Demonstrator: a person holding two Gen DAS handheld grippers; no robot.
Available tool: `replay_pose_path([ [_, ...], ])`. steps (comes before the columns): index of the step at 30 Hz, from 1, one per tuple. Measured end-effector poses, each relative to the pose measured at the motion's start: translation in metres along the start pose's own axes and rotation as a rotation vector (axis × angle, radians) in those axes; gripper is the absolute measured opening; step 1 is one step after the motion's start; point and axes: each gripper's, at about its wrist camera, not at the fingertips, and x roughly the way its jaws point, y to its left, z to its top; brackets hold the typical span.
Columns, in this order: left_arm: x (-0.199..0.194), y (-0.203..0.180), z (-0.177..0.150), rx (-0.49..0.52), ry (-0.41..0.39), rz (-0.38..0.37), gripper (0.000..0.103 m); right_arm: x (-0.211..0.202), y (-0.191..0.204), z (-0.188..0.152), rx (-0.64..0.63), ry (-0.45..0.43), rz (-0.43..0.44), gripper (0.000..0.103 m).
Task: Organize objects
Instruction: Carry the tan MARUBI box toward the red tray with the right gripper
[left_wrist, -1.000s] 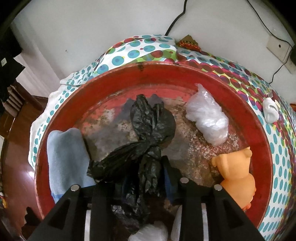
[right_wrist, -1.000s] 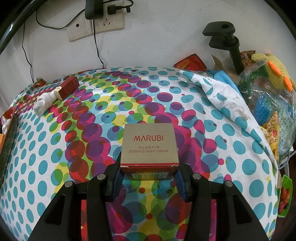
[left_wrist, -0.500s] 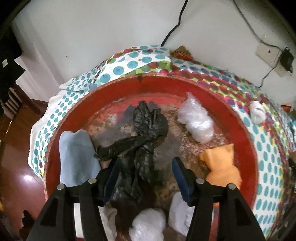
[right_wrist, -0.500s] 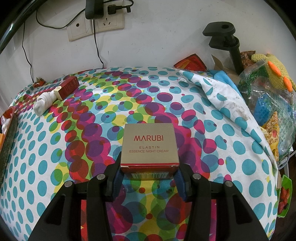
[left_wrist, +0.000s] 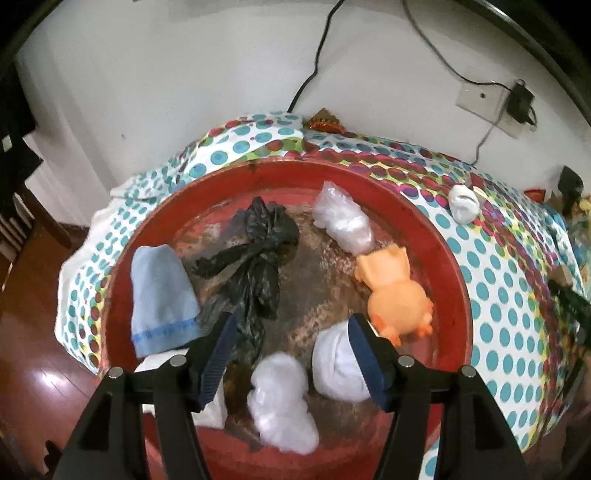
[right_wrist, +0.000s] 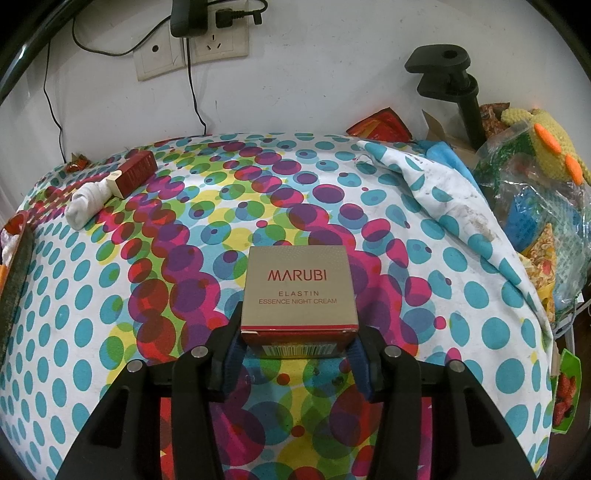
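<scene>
The left gripper (left_wrist: 291, 354) is hanging over the near part of the red basin (left_wrist: 439, 236) with its jaws standing wide, having just been opening, and nothing is pressed between its pads. Just below them inside the basin, a fluffy white wad (left_wrist: 282, 395) and a rolled white cloth (left_wrist: 340, 365) are lying side by side near the closest rim. A light blue cloth (left_wrist: 160, 295) is resting against the basin's left wall, and the black plastic bag (left_wrist: 258, 258) is lying crumpled and released in the basin's middle. To the basin's right side an orange toy pig (left_wrist: 397, 291) is sitting, with a clear plastic bag (left_wrist: 343, 221) beyond it toward the far wall. Outside the basin, past its right rim, a small white bundle (left_wrist: 463, 203) is lying on the dotted tablecloth (left_wrist: 498, 258).

The right gripper (right_wrist: 297, 354) is gripping a gold cream box (right_wrist: 299, 288) at a narrow opening, the pads pressing its two sides, and is holding it above the tablecloth to the right of the basin, whose edge is only just showing at that view's left border. Farther back, a dark red box (right_wrist: 135, 173) is lying against the white bundle near the wall.
</scene>
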Motion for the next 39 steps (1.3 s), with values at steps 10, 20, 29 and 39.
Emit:
replay_pose_path([
  [10,-0.022,-0.011,-0.056,0.046,-0.100,0.100,0.064,-0.001,0.001,0.000,-0.002,0.000,-0.002,0.047],
  [20,-0.045,-0.014,-0.084,0.050,-0.203,0.120,0.064,0.000,-0.001,-0.001,-0.010,0.002,-0.003,0.050],
  [29,-0.036,-0.007,-0.096,0.021,-0.206,0.111,0.066,-0.002,0.000,-0.002,-0.014,0.000,0.003,0.046],
  [39,-0.035,-0.004,-0.097,0.000,-0.201,0.090,0.066,-0.001,-0.007,-0.003,-0.089,-0.008,-0.015,0.043],
])
